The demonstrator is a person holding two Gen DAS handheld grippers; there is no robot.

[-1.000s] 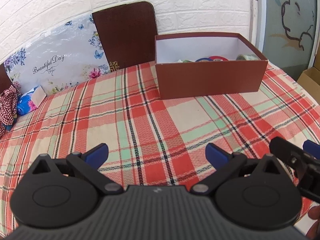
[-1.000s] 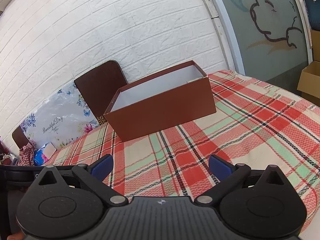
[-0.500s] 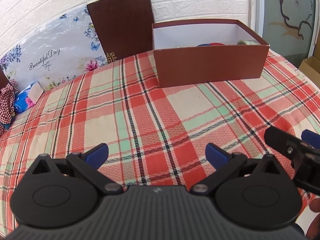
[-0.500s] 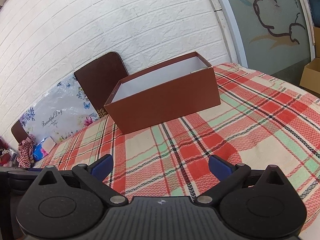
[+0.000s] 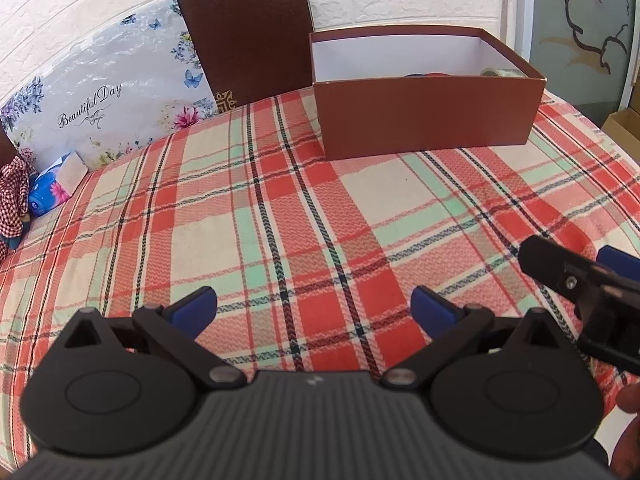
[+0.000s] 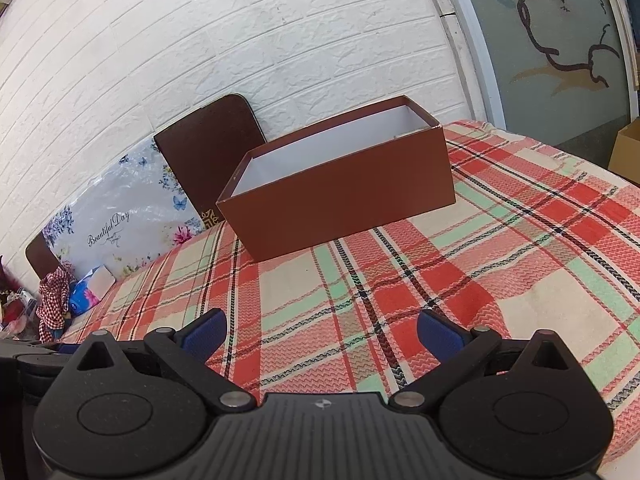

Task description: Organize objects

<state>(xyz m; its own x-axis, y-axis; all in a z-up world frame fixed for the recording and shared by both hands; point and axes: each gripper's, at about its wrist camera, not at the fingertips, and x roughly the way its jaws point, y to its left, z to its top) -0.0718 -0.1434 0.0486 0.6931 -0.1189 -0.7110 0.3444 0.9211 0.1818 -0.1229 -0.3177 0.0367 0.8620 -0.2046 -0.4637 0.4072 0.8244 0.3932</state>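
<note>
A brown open box with a white inside stands on the plaid tablecloth at the far side; rims of several items, among them a tape roll, peek over its front wall. The same box appears in the right wrist view, its contents hidden. My left gripper is open and empty, low over the cloth well short of the box. My right gripper is also open and empty; it shows at the right edge of the left wrist view as the right gripper.
A dark brown chair back and a floral "Beautiful Day" package lean on the white brick wall. A blue tissue pack and checkered cloth lie at the far left. A cardboard box sits beyond the table's right edge.
Both grippers have drawn back and lowered slightly, so the box looks a little farther and its contents are less visible. Both jaws stayed open.
</note>
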